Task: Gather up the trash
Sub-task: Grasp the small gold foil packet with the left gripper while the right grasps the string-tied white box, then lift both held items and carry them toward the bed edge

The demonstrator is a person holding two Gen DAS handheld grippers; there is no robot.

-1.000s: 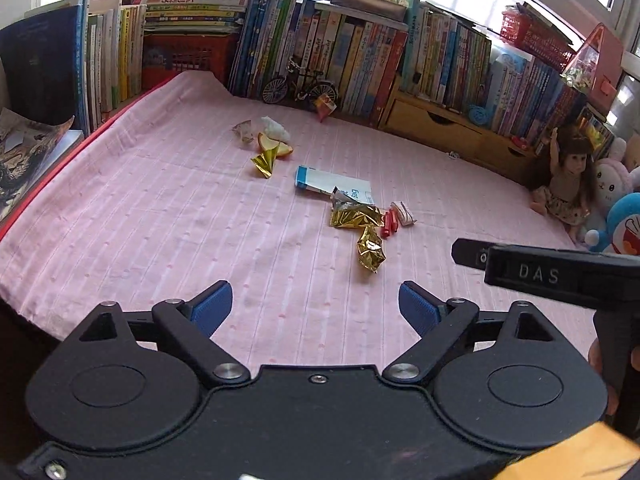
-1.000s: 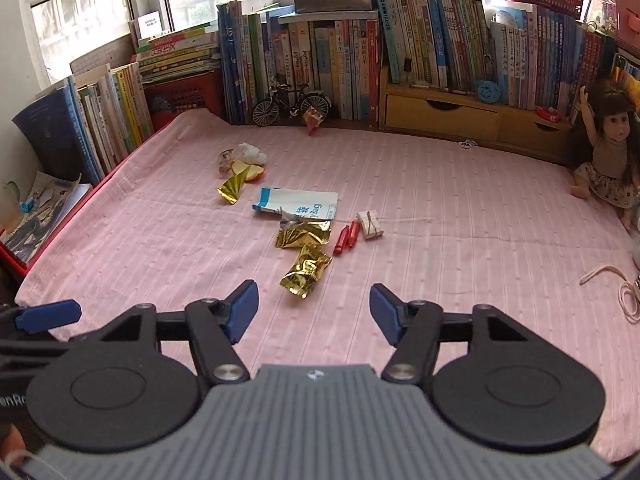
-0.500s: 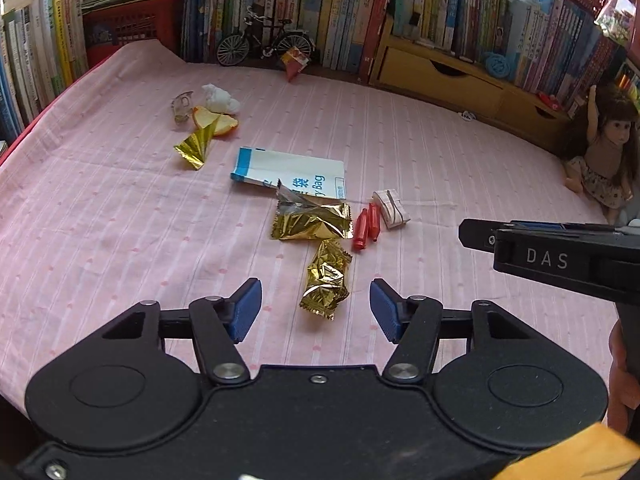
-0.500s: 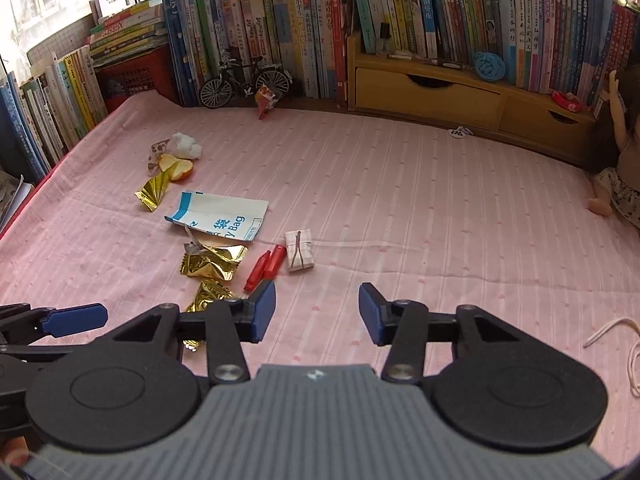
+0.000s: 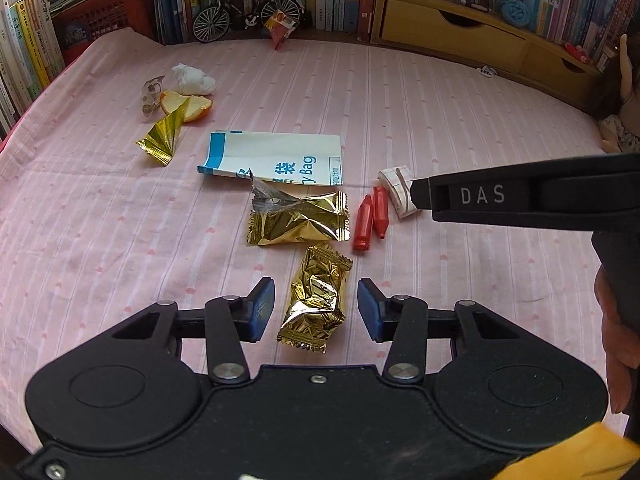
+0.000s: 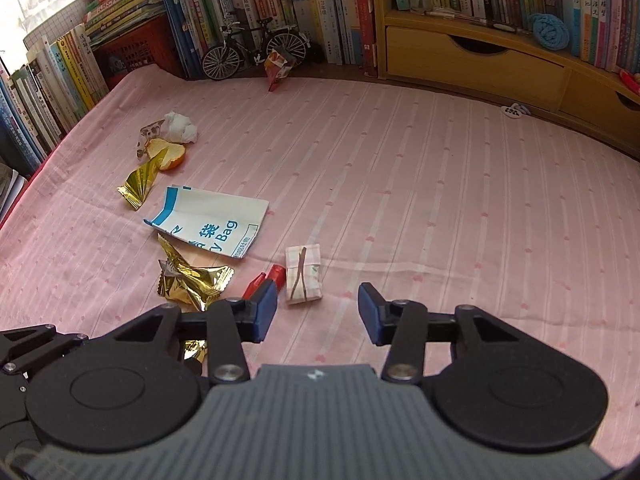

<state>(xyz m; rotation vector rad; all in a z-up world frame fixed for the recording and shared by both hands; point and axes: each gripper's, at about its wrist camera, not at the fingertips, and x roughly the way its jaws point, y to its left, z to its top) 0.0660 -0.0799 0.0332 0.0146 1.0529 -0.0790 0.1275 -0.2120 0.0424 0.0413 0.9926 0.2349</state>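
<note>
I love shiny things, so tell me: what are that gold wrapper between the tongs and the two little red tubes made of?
The gold wrapper looks like metallised foil film: mirror-bright, sharply creased, with crimped ends. The two red tubes look like smooth, glossy plastic, with even colour and tapered tips, though wax or coated paper cannot be ruled out. Both lie on a pink cloth, seemingly woven cotton, matte and striped.

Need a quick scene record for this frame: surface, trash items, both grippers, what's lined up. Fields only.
surface: pink striped cloth
left gripper: closing, pads not yet touching
between its pads: crumpled gold wrapper
right gripper: open, nothing gripped
just ahead of it: small folded paper packet
other trash: flat gold wrapper, two red tubes, white and blue paper bag, orange peel, white tissue wad
</note>
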